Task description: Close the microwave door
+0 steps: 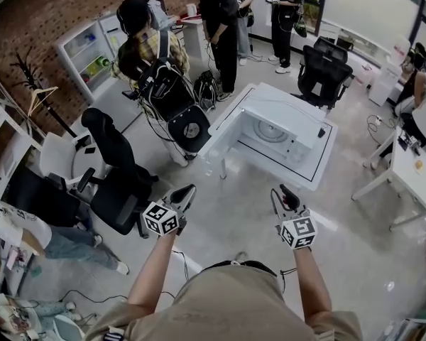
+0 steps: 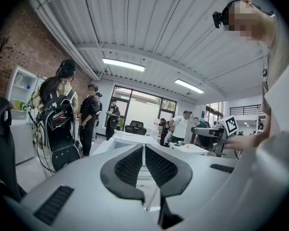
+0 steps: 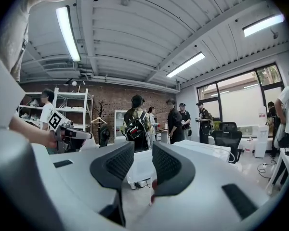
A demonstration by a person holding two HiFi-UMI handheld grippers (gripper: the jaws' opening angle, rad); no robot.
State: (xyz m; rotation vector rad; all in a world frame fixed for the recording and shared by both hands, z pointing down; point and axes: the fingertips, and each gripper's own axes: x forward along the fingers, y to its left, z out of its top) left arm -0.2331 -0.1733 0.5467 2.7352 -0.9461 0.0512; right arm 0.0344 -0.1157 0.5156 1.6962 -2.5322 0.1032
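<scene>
The microwave (image 1: 280, 123) stands on the white counter (image 1: 318, 176), with its front towards the counter's near edge. Its door (image 1: 224, 135) is open, swung out at the counter's left edge, and the cavity with its turntable is exposed.

Both forearms reach forward from the body, roughly parallel. The left forearm (image 1: 153, 268) and the right forearm (image 1: 309, 275) each carry a claw held close to level and aimed at the counter. Both claws hang over the floor, short of the near edge and well apart from the microwave.

The left claw (image 1: 188, 190) has its jaws pressed together, with nothing between them. The right claw (image 1: 282, 192) has its jaws spread, with an empty gap between the pads
</scene>
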